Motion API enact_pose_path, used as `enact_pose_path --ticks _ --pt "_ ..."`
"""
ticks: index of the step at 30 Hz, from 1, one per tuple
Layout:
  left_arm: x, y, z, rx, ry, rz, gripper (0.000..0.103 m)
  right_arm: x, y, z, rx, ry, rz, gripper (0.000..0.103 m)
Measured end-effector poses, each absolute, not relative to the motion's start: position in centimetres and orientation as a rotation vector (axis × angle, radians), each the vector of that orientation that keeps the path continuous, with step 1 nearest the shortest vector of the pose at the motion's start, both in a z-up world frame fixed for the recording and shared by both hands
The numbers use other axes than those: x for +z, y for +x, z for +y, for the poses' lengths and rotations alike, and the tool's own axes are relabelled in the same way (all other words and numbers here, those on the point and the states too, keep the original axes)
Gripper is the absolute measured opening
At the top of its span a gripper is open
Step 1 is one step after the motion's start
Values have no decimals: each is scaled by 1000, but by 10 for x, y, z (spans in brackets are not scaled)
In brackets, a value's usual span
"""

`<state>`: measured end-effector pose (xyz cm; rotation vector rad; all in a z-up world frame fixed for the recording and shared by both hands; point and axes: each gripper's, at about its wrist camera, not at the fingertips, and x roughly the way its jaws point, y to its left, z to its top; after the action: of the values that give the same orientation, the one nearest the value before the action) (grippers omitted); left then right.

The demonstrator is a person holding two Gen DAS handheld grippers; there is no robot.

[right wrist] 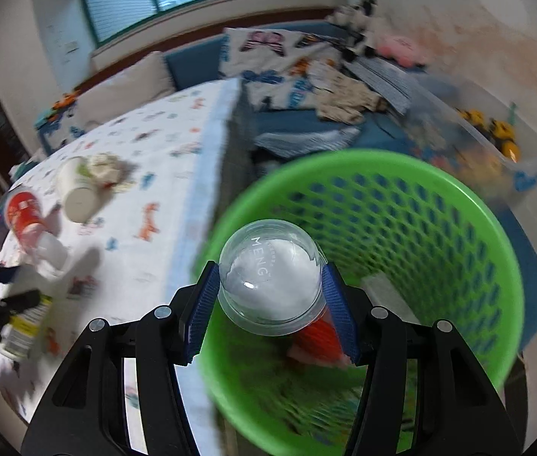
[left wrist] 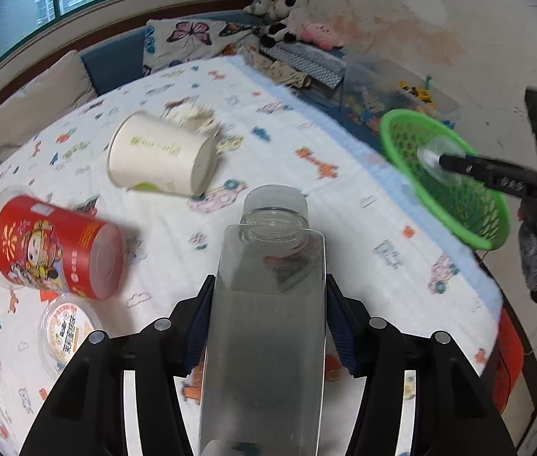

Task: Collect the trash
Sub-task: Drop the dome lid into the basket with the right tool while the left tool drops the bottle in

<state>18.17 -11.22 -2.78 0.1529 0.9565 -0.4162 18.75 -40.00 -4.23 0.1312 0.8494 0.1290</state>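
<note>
Clear, smooth plastic formed the square-shouldered bottle [left wrist: 264, 326] that was clamped between the ribbed blue pads of the left hand-held gripper [left wrist: 268, 319]; its long axis ran straight forward along the fingers, the grey ridged cap [left wrist: 275, 199] pointing away over the counter [left wrist: 306, 121]. A round clear jar [right wrist: 271, 281], glossy and whitish inside, was gripped by the right hand-held gripper [right wrist: 270, 306], its circular end turned toward the camera, and it was held over the mouth of a green lattice-walled plastic basket [right wrist: 439, 235]. Something red [right wrist: 318, 338] and a pale flat piece [right wrist: 386, 292] could be made out in the basket's bottom. The basket stood just off the counter's pale blue cloth edge [right wrist: 207, 159]. On the printed cloth a white paper cup [left wrist: 162, 155], a red cylindrical tub [left wrist: 56, 247] and a small round lidded tub [left wrist: 67, 330] were seen, the first two lying on their sides, with bare cloth left open between them and the edge.
</note>
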Motion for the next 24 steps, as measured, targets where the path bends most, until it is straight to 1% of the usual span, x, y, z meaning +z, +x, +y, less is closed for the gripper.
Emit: enact_pose_path --ticks 9,16,17,18,20,24 --pt "-2 183 -146 -483 156 910 53 -74 179 -450 33 206 907 56" --pt "13 189 -174 -525 171 882 53 -81 177 -468 -13 254 912 57" --pt "16 189 -179 -532 172 877 53 -80 176 -470 -16 258 911 58" --pt "19 190 -183 -539 174 872 53 -80 174 -472 -20 261 909 63" --pt "24 191 -194 -555 181 859 53 -77 171 -475 -22 268 899 66" --pt "32 193 -218 -589 195 844 53 -70 161 -483 -29 286 875 66"
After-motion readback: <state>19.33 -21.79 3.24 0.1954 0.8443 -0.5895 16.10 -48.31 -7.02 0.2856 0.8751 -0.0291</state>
